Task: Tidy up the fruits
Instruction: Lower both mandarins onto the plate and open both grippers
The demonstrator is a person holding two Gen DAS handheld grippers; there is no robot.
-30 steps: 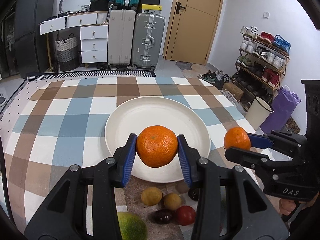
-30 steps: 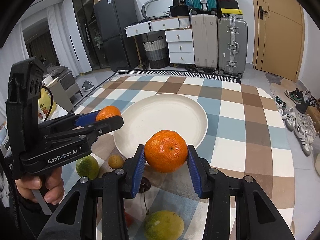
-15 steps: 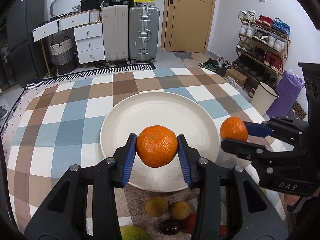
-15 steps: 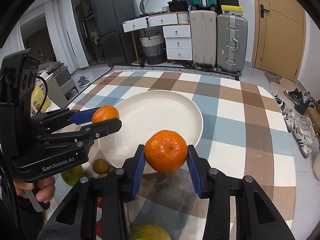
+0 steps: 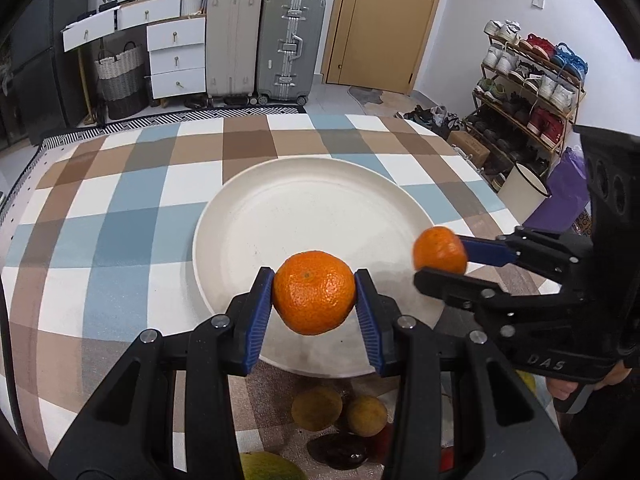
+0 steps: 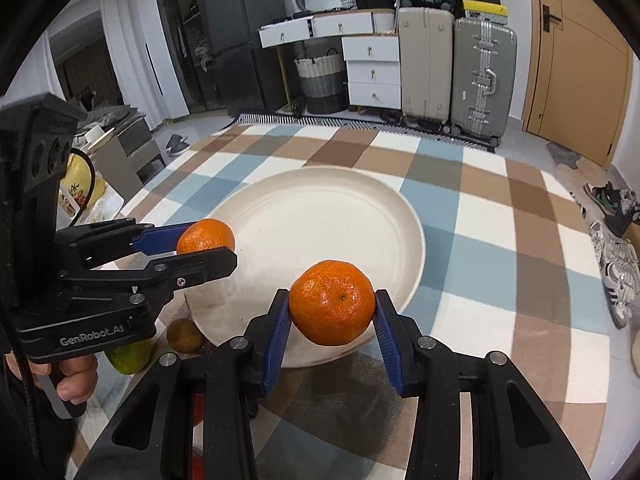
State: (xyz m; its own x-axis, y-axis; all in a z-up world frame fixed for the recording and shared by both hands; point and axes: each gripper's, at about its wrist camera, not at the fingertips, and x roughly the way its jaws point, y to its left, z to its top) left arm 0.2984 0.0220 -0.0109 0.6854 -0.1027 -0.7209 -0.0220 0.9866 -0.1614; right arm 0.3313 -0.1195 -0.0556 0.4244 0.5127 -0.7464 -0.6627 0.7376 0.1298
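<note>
My left gripper (image 5: 314, 280) is shut on an orange mandarin (image 5: 314, 293), held above the near part of the wide white plate (image 5: 280, 176). In the same view my right gripper (image 5: 440, 258) comes in from the right, shut on a second mandarin (image 5: 439, 249) over the plate's right rim. The right wrist view shows that right gripper (image 6: 331, 298) clamping its mandarin (image 6: 331, 302) above the near rim of the plate (image 6: 320, 172). There the left gripper (image 6: 208, 242) and its mandarin (image 6: 205, 236) hang over the plate's left edge. The plate holds nothing.
Small fruits lie on the checked tablecloth (image 5: 132, 216) just before the plate: two yellow-brown ones (image 5: 316, 408), a dark one (image 5: 340, 448) and a green one (image 5: 268, 468). The brown fruit (image 6: 185, 335) and green fruit (image 6: 130, 356) sit under the left gripper. Suitcases and a shoe rack stand beyond the table.
Both grippers have moved forward and down toward the plate with their mandarins still clamped. The loose fruits have slid toward the bottom edge of each view.
</note>
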